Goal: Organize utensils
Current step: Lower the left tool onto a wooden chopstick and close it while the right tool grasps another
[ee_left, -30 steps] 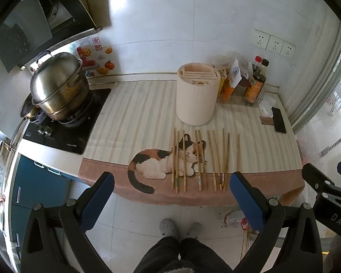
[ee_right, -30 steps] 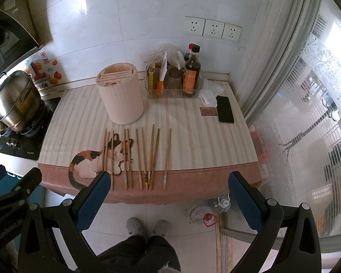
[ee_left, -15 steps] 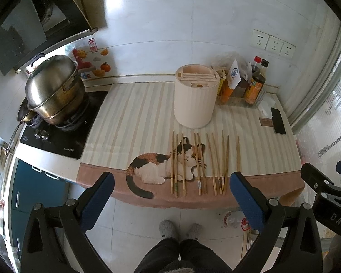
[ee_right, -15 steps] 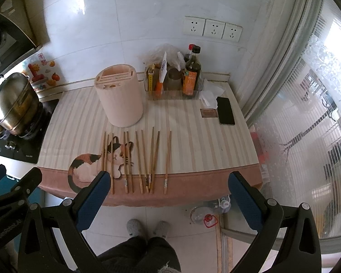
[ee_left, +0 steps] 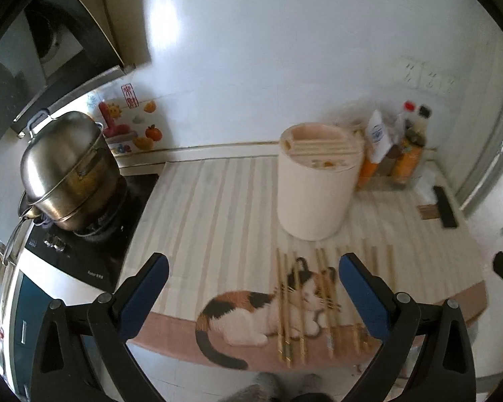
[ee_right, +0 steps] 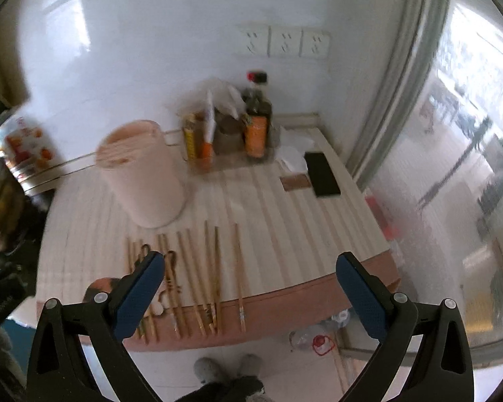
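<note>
Counter [ee_left: 218, 201] with pale slotted holder [ee_left: 313, 184] near its back edge. Both cameras now sit closer to the counter than a second ago, an approach, nothing yet lifted. Left gripper [ee_left: 251, 296] and right gripper [ee_right: 248, 293] are spread wide, empty. Chopsticks [ee_right: 198, 281] lie side by side at the front edge, long axes running front-to-back, decorated ends towards the front.

Glossy white tiled wall [ee_right: 171, 50] w/ triple white socket plate [ee_right: 285, 42]; tall frosted window [ee_right: 459, 154] at right (bright daylight); black range hood [ee_left: 47, 53] upper left; pale tiled floor [ee_right: 285, 368]
</note>
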Available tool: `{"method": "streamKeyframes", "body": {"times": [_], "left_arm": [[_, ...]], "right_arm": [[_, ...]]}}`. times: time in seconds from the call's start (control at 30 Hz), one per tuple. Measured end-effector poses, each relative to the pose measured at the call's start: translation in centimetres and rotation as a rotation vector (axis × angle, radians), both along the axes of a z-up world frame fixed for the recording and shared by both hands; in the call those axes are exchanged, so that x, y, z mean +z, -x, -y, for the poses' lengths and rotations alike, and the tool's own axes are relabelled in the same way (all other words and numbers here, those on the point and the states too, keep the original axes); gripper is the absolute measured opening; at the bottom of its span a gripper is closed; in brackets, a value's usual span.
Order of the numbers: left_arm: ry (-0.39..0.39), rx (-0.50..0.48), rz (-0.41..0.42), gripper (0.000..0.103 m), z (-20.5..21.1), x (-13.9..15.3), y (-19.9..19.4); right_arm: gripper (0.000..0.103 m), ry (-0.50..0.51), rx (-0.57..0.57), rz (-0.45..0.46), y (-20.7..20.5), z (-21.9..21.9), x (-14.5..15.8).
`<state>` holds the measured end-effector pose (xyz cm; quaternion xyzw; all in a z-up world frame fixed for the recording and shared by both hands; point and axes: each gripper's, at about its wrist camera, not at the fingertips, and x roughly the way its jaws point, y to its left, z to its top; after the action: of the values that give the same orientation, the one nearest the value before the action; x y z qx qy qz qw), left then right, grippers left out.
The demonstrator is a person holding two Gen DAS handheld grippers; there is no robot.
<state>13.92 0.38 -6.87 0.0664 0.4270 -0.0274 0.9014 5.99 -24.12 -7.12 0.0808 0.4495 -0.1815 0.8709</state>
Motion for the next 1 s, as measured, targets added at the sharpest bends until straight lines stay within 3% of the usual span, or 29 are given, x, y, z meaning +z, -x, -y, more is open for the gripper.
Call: {"method": "streamKeyframes", "body": {"times": [0.2,0.43,0.5,0.57,0.63,0.77,0.9,0.97,1.0], "left_arm": [[-0.046,0.035,-0.099,0.103,0.0,-6.5,-5.1],[-0.091,0.079,-0.36,0.103,1.1,-17.2,-9.5],[-0.069,0.075,-0.437,0.093,1.4,-19.9,-9.9],[-0.071,0.078,-0.511,0.065,1.6,-22.5,-10.4],[-0.057,0.088,-0.576,0.047,1.7,-24.6,-10.7],[-0.017,0.114,-0.634,0.037,1.5,-27.1,-11.0],[-0.024,0.093,-0.611,0.031,2.1,-27.5,-11.0],[0.017,0.078,-0.619,0.011,2.6,-27.7,-10.9],[0.019,0.071,-0.62,0.006,2.9,-27.8,-10.9]], "right_arm": [[0.077,-0.048,-0.053,-0.129,-4.3,3.0,-7.6],[0.051,-0.166,-0.013,-0.302,-8.5,5.7,-17.6],[0.048,-0.192,0.008,-0.35,-9.7,6.0,-19.8],[0.048,-0.197,0.029,-0.392,-10.7,6.3,-21.9],[0.048,-0.214,0.047,-0.426,-11.4,6.4,-23.4],[0.048,-0.228,0.096,-0.471,-12.5,6.1,-25.1],[0.048,-0.232,0.119,-0.498,-13.0,6.0,-26.1],[0.048,-0.232,0.13,-0.515,-13.2,5.9,-26.5],[0.048,-0.23,0.134,-0.524,-13.4,5.9,-26.8]]}}
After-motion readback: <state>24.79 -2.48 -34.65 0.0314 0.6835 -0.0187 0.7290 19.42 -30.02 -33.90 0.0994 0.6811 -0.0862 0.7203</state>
